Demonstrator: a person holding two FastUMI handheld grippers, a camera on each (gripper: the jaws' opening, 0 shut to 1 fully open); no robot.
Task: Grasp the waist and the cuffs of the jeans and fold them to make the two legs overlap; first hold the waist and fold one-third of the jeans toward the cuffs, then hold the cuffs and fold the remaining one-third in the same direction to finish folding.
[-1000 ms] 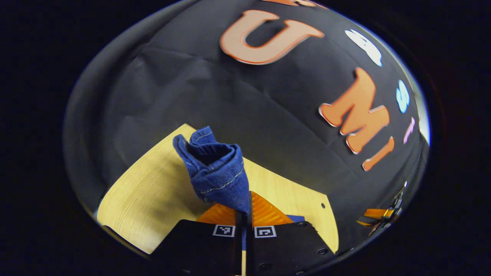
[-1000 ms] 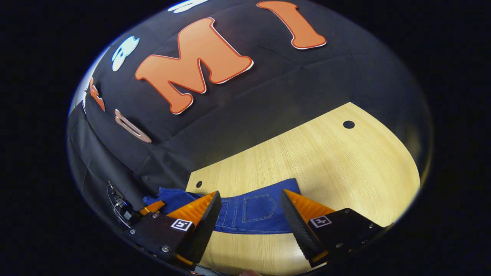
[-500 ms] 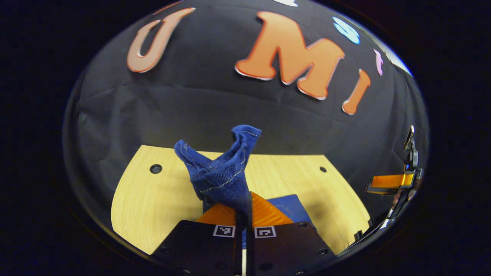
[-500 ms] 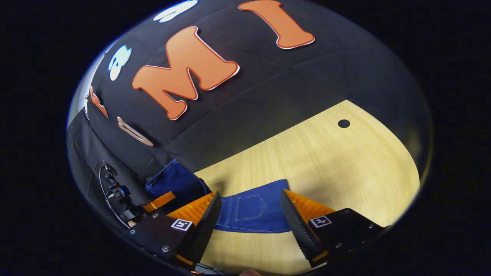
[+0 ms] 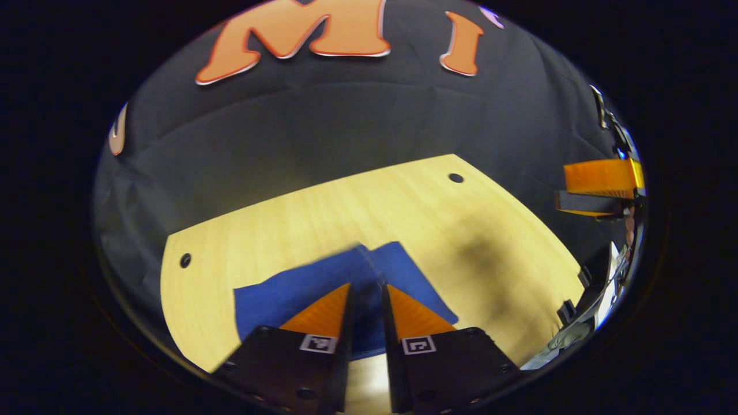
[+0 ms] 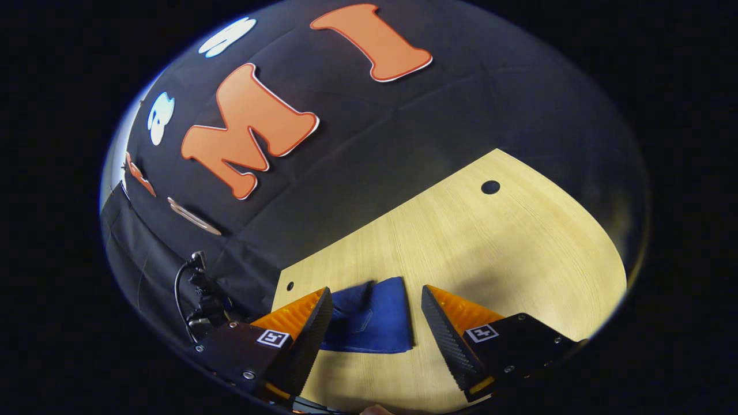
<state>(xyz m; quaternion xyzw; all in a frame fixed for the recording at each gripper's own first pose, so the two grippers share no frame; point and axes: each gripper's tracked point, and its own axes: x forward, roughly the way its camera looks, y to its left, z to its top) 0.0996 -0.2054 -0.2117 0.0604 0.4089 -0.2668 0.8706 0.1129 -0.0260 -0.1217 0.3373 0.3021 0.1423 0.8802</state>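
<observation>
L gripper (image 5: 366, 300) slightly parted over jeans (image 5: 271, 294), maybe touching

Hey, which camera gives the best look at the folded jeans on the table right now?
The left gripper view: the jeans spread wide on the table. The right gripper view shows a smaller bundle between the right gripper's open fingers.

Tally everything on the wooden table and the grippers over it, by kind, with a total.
Folded blue denim jeans: 1
Round holes in the light wooden table: 2
Two-finger grippers: 2, left gripper and right gripper
Total: 5
</observation>
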